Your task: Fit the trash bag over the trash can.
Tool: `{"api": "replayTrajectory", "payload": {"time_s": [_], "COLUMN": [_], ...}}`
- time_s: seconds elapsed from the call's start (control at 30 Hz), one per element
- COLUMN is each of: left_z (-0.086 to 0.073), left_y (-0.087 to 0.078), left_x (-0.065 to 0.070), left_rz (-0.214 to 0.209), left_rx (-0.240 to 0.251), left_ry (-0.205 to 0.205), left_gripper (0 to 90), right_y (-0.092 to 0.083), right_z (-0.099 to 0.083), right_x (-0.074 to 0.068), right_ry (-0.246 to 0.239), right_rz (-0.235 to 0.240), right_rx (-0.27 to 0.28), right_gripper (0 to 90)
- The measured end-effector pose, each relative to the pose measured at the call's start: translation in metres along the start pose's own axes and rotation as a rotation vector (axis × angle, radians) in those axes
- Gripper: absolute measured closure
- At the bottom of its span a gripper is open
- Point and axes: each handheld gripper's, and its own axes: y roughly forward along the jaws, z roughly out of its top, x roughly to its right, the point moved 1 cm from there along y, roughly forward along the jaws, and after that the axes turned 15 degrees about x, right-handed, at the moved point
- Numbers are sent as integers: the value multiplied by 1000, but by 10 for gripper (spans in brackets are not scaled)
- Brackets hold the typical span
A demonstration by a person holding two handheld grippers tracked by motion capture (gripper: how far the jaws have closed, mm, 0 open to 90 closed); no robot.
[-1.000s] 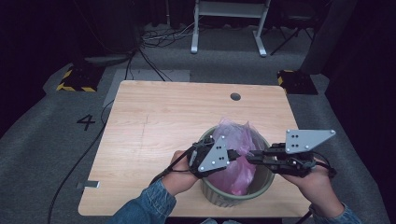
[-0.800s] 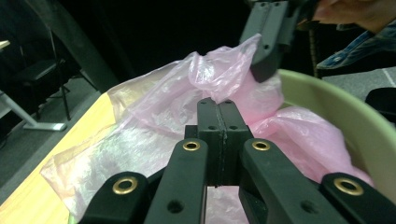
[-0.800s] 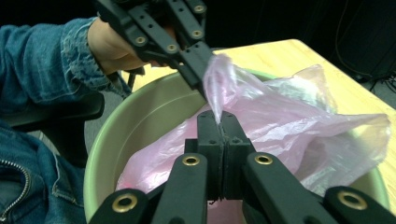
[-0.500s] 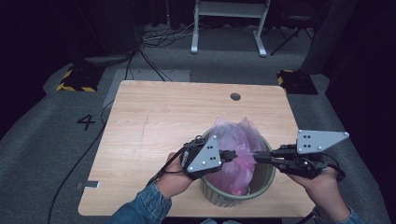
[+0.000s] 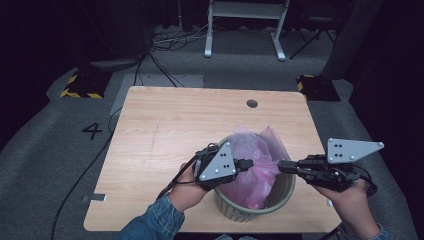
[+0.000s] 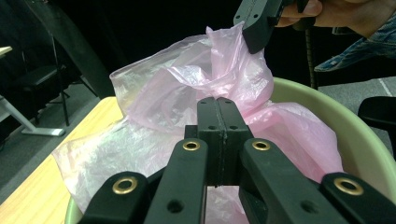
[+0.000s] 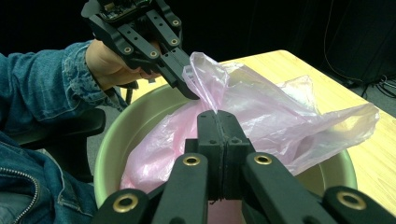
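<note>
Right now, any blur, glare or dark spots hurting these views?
High view: table evenly lit, surroundings dark, slightly soft. Left gripper view: pink bag sharp, background black. Right gripper view: bag translucent, no glare; green bin rim clear.

Both grippers, left (image 5: 248,164) and right (image 5: 283,166), are matte black, with brass-ringed holes along the linkage arms behind the flat jaws. A grey three-cornered plate (image 5: 218,163) dotted with small holes sits on top of each, and a black cable (image 5: 172,181) trails behind the left. Blue denim sleeves (image 5: 152,223) cover the forearms behind the grippers.
</note>
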Motion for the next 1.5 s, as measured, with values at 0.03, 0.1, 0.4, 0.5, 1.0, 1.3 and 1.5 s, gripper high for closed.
{"api": "replayTrajectory", "payload": {"time_s": [0.03,0.1,0.4,0.5,1.0,1.3,1.5], "left_z": [0,-1,-6,-2,-24,-36,-49], "left_y": [0,-1,-19,-35,-116,-146,-153], "left_x": [0,-1,-8,-11,-16,-18,-7], "left_rz": [5,16,47,77,109,110,86], "left_rx": [0,-4,-11,32,61,36,-10], "left_ry": [2,9,2,-6,-43,-65,-31], "left_gripper": [897,898,898,897,897,897,894], "right_y": [-1,-4,-35,-47,-95,-112,-114], "right_z": [-1,-4,-2,-1,-6,-24,-40], "right_x": [-1,-2,9,17,24,29,24], "right_ry": [1,9,30,23,39,82,106], "right_rz": [-2,-6,-101,-163,-292,-350,-346], "right_rx": [-2,-4,38,24,11,3,-16], "right_gripper": [890,890,893,893,892,892,890]}}
